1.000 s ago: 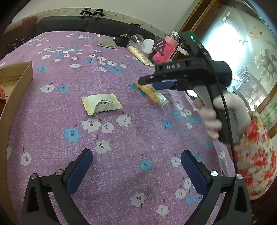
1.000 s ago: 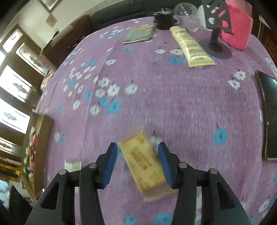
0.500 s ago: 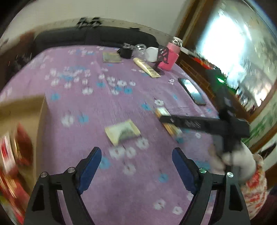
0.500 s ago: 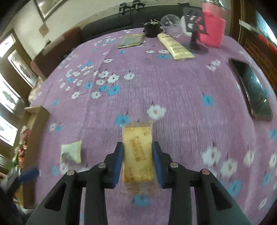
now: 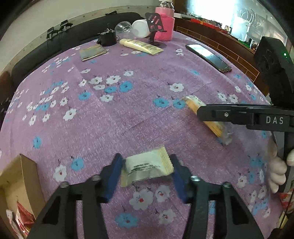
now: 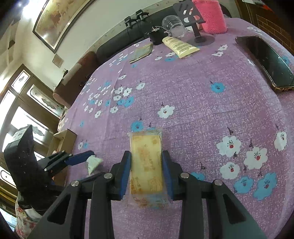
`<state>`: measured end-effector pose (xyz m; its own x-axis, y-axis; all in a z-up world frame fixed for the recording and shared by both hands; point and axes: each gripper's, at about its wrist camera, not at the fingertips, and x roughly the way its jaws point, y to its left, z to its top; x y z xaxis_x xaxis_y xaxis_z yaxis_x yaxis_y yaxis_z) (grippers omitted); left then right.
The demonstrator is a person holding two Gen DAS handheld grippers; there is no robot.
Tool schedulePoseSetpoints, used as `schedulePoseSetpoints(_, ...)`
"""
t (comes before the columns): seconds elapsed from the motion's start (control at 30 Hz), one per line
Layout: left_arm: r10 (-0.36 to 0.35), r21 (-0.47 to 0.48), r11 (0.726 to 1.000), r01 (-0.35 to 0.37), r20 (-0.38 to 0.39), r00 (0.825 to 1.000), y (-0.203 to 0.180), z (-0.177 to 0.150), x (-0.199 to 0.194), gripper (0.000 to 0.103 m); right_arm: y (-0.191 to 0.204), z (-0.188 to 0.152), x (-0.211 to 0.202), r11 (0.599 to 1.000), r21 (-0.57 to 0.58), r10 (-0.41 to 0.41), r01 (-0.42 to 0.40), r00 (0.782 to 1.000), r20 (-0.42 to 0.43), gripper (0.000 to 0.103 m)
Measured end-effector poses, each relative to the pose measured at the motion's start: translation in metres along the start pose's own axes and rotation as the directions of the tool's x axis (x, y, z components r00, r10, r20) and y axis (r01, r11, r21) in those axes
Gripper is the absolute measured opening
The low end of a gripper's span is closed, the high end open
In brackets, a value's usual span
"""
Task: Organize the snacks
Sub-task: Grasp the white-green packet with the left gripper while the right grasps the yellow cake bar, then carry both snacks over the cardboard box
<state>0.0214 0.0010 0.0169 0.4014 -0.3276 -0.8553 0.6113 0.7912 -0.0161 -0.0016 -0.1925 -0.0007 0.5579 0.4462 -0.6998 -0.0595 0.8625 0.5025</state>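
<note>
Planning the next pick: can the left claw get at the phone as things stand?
Probably not now. The left claw has just been closing around the pale packet, and the phone lies at the far side of the cloth, past the right claw and its yellow bar.

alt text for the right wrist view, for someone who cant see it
The right gripper is shut on a yellow clear-wrapped snack bar lying on a purple floral tablecloth. At the left, the left gripper, jaws just closing, flanks a pale snack packet beside a cardboard box. A phone, a tube and a pink holder sit at the far edge.
</note>
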Motion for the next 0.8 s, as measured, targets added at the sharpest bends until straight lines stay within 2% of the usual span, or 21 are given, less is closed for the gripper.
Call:
schedulePoseSetpoints(0.07,-0.008,0.002,1.0,0.008,-0.001,1.0,-0.002,0.0,0.0,0.024,0.0,0.0,0.0,1.0,0.002,0.0,0.0,1.0,0.0,0.032)
schedulePoseSetpoints(0.2,0.004,0.015,1.0,-0.004,0.006,1.0,-0.009,-0.006,-0.003,0.019,0.0,0.0,0.0,1.0,0.005,-0.003,0.003,1.0,0.005,0.032)
schedulePoseSetpoints(0.37,-0.016,-0.06,0.998,0.021,0.075,0.997,-0.008,-0.014,-0.023,0.019,-0.002,0.0,-0.003,1.0,0.012,-0.01,0.01,1.0,0.029,0.032)
schedulePoseSetpoints(0.53,-0.04,-0.148,0.987,0.064,0.163,0.986,-0.004,-0.026,-0.054,0.019,-0.002,0.001,-0.009,1.0,0.016,0.002,-0.003,0.999,0.054,0.032)
schedulePoseSetpoints(0.8,0.031,-0.279,0.959,0.048,0.273,0.961,0.014,-0.071,-0.118,0.019,0.006,-0.002,-0.014,1.0,0.001,0.02,-0.021,0.996,0.085,0.032)
